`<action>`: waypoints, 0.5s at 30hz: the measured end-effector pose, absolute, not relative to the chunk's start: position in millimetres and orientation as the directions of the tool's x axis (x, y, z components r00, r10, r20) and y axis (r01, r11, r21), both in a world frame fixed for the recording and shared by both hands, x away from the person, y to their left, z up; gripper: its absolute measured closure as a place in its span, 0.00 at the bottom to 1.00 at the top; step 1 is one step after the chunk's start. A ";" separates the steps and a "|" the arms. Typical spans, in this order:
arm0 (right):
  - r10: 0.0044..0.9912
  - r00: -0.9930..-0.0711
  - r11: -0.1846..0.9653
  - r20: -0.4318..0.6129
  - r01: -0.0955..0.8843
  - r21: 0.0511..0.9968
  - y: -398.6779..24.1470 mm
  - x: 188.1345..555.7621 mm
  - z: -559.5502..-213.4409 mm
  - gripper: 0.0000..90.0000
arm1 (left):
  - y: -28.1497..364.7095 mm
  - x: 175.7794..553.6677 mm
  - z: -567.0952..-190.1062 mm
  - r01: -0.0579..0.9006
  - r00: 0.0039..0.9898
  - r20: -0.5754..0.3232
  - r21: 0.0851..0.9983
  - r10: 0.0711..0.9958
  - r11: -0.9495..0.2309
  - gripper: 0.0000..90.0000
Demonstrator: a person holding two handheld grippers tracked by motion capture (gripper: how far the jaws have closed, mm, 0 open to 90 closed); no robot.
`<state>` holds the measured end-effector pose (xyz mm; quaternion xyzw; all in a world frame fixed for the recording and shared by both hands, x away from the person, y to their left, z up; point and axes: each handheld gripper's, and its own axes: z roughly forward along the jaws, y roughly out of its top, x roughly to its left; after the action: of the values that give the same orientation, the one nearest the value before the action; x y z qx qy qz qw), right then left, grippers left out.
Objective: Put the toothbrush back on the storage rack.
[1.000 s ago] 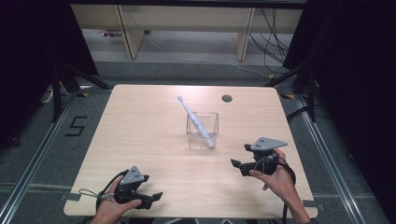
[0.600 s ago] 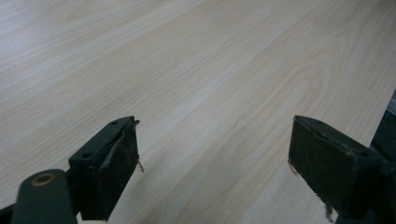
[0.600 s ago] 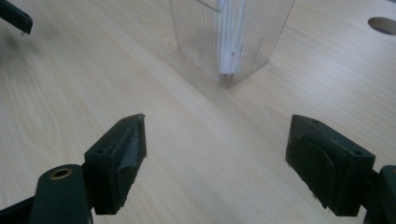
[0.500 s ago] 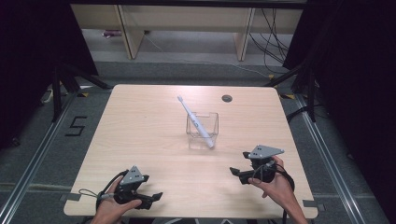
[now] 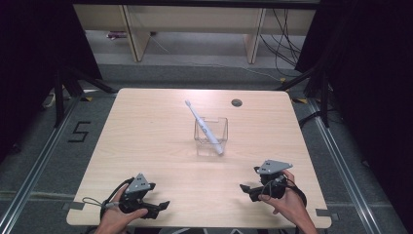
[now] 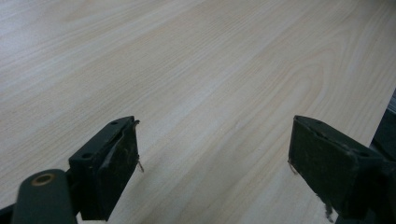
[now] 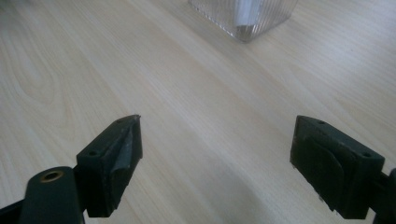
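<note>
A white toothbrush (image 5: 202, 125) leans in a clear ribbed cup (image 5: 211, 135) at the middle of the wooden table (image 5: 146, 126), head up toward the far left. My right gripper (image 5: 247, 188) sits low near the front right, jaws pointing left, a good way short of the cup. Its jaws have just been opening and stand open with nothing between them (image 7: 215, 154); the cup's base (image 7: 245, 16) lies ahead at the top of the right gripper view. My left gripper (image 5: 161, 206) rests at the front left, open over bare wood (image 6: 212, 158).
A small round hole (image 5: 236, 103) sits near the table's far edge. Shelving legs and cables stand beyond the table on the floor. The table's front edge runs just below both hands.
My right gripper has moved down and toward the near edge of the table, away from the cup. The left gripper, cup and toothbrush have stayed put.
</note>
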<state>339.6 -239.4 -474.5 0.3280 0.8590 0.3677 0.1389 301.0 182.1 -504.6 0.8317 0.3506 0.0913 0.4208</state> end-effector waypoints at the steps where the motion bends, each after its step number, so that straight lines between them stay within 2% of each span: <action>1: 0.664 -0.748 0.517 0.002 0.460 0.722 -240.1 339.1 -475.8 0.19 | 183.7 301.6 -503.9 0.499 0.748 -0.128 0.756 0.651 -0.424 0.17; 4: 0.668 -0.744 0.516 0.015 0.478 0.711 -241.6 336.3 -478.7 0.18 | 182.1 301.1 -504.9 0.506 0.738 -0.145 0.765 0.659 -0.399 0.17; 15: 0.669 -0.743 0.532 -0.003 0.475 0.701 -251.3 324.1 -483.5 0.18 | 183.3 301.6 -504.1 0.500 0.750 -0.128 0.751 0.649 -0.430 0.17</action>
<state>324.1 -251.3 -483.5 0.3309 0.8643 0.3531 0.1368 301.6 183.3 -504.1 0.8408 0.3417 0.0903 0.4101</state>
